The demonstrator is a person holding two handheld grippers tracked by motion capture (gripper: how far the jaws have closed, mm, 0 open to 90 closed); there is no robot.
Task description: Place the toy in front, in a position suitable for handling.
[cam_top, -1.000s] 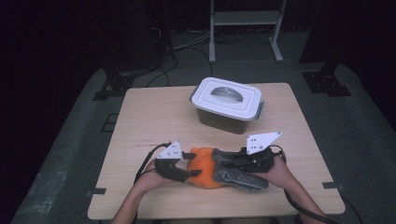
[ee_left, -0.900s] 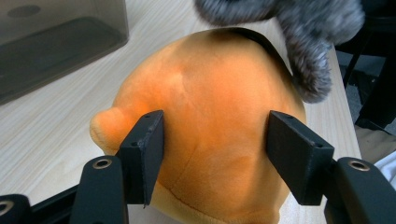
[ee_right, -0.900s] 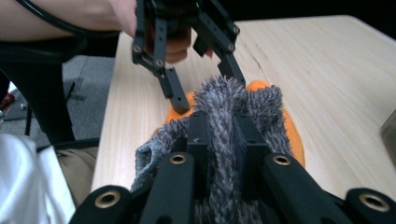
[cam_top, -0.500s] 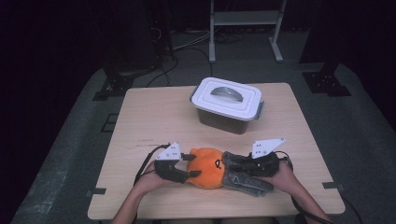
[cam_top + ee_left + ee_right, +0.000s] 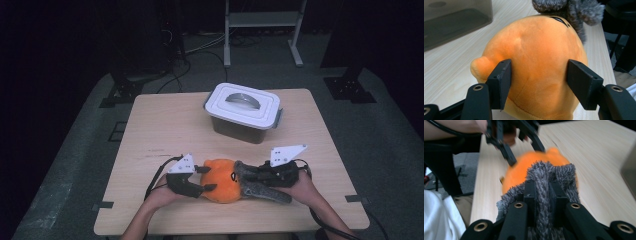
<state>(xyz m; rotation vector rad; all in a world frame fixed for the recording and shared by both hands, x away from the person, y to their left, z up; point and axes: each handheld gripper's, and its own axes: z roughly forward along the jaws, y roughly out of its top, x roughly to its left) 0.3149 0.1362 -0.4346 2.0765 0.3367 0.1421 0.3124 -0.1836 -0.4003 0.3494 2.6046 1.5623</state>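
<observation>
My left hand-held gripper [image 5: 204, 178] is clamped on the orange plush toy [image 5: 220, 180], one jaw each side of its round body, pads pressed into the fabric in the left gripper view. My right hand-held gripper [image 5: 252, 176] is pinched narrow on the toy's grey furry part [image 5: 257, 186], fur squeezed btwn the pads. Toy sits at the near edge of the surface [image 5: 165, 125], approx centre, btwn my hands. Lidded white container [image 5: 244, 111] stands farther back, well apart.
</observation>
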